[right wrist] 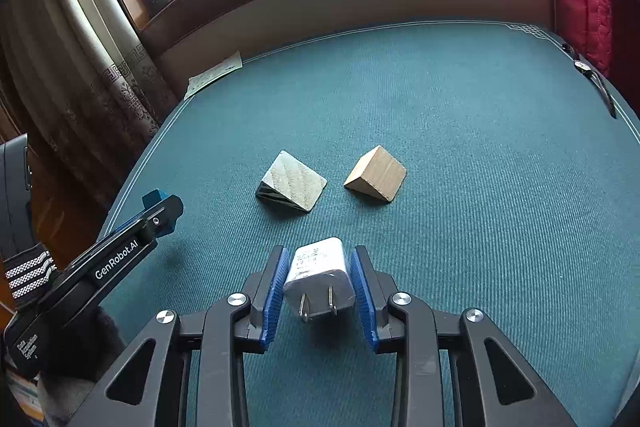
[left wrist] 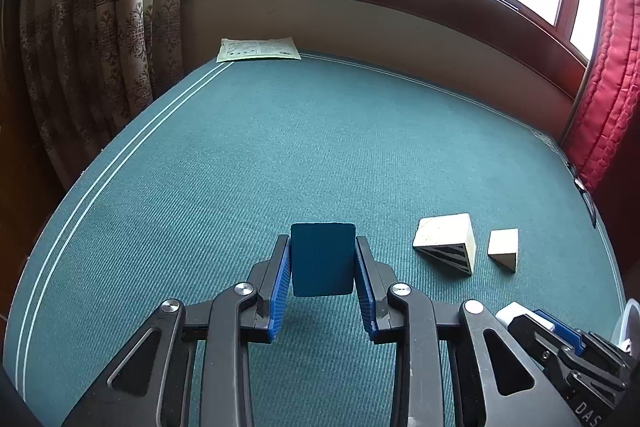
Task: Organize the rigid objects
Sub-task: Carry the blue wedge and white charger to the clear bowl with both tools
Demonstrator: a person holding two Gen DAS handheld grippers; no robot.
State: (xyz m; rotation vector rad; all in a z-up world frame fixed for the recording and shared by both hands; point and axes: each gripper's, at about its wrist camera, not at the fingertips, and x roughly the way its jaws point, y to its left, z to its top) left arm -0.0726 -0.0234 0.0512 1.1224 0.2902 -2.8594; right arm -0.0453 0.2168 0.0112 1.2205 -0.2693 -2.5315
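Observation:
My left gripper (left wrist: 322, 259) is shut on a dark blue block (left wrist: 322, 259), held just above the green table mat. It also shows at the left of the right wrist view (right wrist: 160, 213). My right gripper (right wrist: 319, 279) is shut on a white plug adapter (right wrist: 319, 275), prongs pointing back at the camera; its tip shows at lower right in the left wrist view (left wrist: 520, 315). A pale wedge with black striped side (right wrist: 294, 187) (left wrist: 446, 241) and a plain wooden wedge (right wrist: 376, 175) (left wrist: 504, 247) lie side by side on the mat, ahead of the right gripper.
The green mat (left wrist: 280, 147) covers a table under a window sill. A printed paper sheet (left wrist: 258, 49) lies at the far left corner. Patterned curtains hang at the left, red padded fabric (left wrist: 608, 87) at the right. A small dark object (right wrist: 592, 79) lies at the mat's right edge.

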